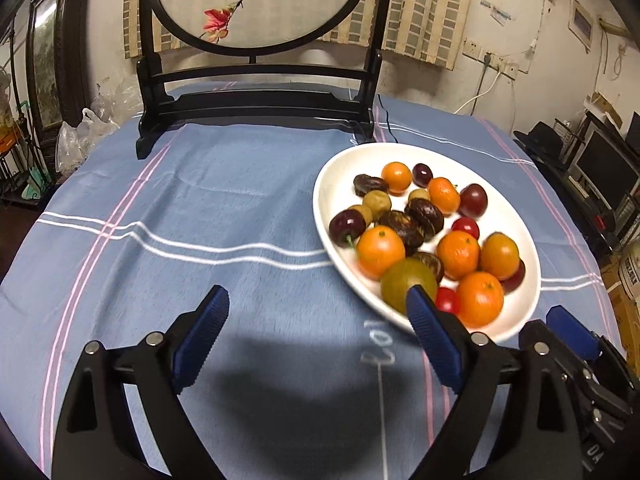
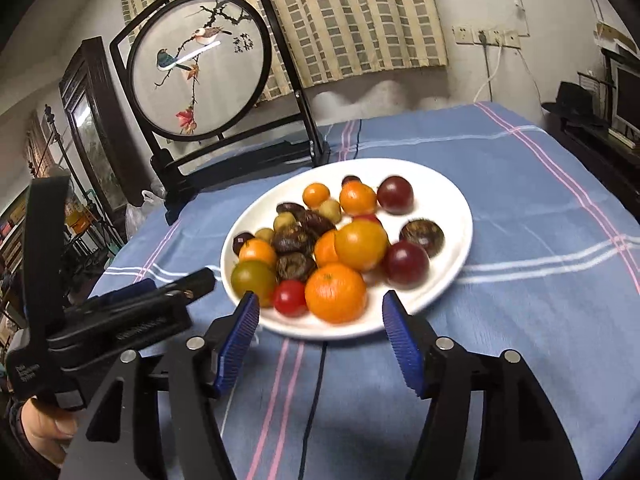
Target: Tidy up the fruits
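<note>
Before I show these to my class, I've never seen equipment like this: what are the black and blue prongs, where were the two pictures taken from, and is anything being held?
No robot here: a person holds a hand-operated gripper in each hand, each carrying a wide-angle camera looking along its blue-padded jaws. One picture comes from the left gripper, the other from the right gripper; the right view also shows the left one off to its side. Both stand open and hold nothing. On the blue striped tablecloth sits a white plate heaped with small fruits: orange citrus, dark red and dark brown ones, and red cherry tomatoes. Behind it stands a round embroidered screen in a dark frame.
</note>
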Tool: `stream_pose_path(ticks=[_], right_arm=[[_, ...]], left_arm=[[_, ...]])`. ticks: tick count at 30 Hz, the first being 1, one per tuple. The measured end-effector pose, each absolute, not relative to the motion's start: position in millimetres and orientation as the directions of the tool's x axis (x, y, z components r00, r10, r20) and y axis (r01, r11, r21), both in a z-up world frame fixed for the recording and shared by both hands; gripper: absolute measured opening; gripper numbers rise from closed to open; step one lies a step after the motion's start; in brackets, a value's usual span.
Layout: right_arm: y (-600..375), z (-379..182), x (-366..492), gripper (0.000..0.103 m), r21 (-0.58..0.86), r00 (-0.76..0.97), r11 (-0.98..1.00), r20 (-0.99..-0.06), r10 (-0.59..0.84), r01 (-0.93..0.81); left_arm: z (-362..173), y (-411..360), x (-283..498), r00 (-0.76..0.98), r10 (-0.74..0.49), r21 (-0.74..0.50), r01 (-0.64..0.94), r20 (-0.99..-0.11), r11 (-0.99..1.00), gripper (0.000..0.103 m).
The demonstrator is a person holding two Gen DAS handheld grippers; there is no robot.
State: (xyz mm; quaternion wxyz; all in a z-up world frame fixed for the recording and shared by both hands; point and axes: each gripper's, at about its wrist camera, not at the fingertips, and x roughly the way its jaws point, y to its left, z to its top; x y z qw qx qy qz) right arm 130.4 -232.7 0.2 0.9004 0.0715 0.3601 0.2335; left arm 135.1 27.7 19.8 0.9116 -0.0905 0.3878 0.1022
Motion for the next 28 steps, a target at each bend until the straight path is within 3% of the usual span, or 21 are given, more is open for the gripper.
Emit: stream_pose_path(ticks=[7,15,28], right_arm=[[-234,1,121,0.088,0.255,0.643,0.899,-0.631,0.434,-0.357],[-230,-5,125,0.091,0.241,0.596,0.899,-0.682,0.424,-0.364],[-227,-16,128,0.092,0.248,0.523,0.9,-0.745,0.414,-0.36]], left_arm=[[21,18,115,0.689,0.115,-0.051,-0.216,-0.716,0.975,0.094],[20,16,112,0.703,0.126,-0.029,-0.204,-0.7,0.979,0.098],[1,27,120,0.616,0.091,-0.089,-0.255,-0.782,0.963,0.098]])
